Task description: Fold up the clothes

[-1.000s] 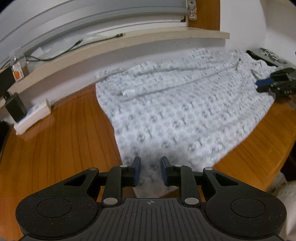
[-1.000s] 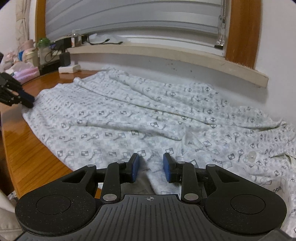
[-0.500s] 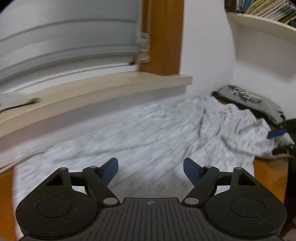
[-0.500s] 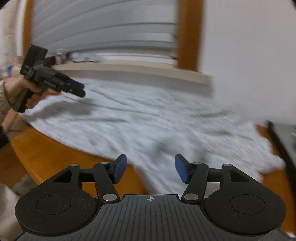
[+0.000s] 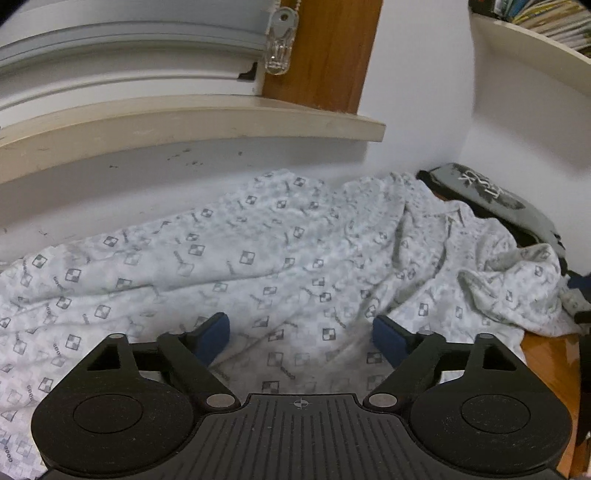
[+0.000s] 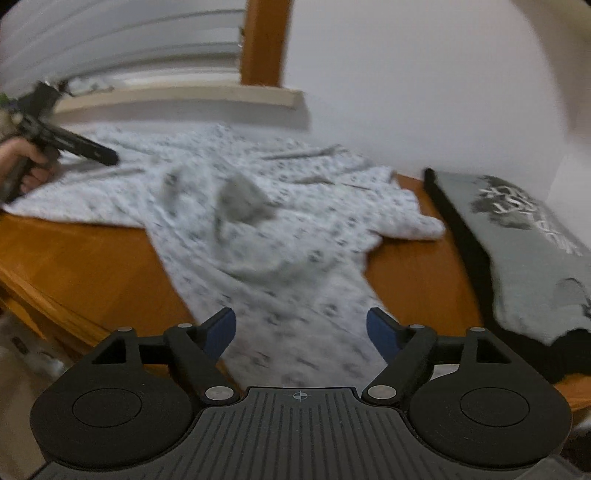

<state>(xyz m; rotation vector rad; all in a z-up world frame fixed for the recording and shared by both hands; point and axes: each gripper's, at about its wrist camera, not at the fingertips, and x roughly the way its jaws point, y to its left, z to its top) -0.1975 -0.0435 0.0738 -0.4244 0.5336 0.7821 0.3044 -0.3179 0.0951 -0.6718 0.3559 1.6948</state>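
A white garment [image 5: 280, 266] printed with small grey squares lies spread and rumpled over the wooden table [image 6: 81, 258]. My left gripper [image 5: 301, 336] hovers above its middle; the jaws are opening and the blue pads press on nothing. My right gripper [image 6: 301, 328] hangs over the garment [image 6: 288, 251] near its right end, where a strip runs toward the table's front edge. Its jaws are opening too, with cloth below them but none gripped. In the right wrist view the left gripper [image 6: 99, 155] shows at far left, in a hand [image 6: 26, 166].
A folded grey and black printed garment [image 6: 524, 236] lies at the table's right end, also in the left wrist view [image 5: 491, 199]. A white wall and a pale window sill [image 5: 192, 122] run behind the table. A shelf with books [image 5: 535, 22] hangs at upper right.
Both grippers went from nearly shut to wide open and let go of the cloth. Both views have swung to the right, toward the garment's right end and the grey folded garment.
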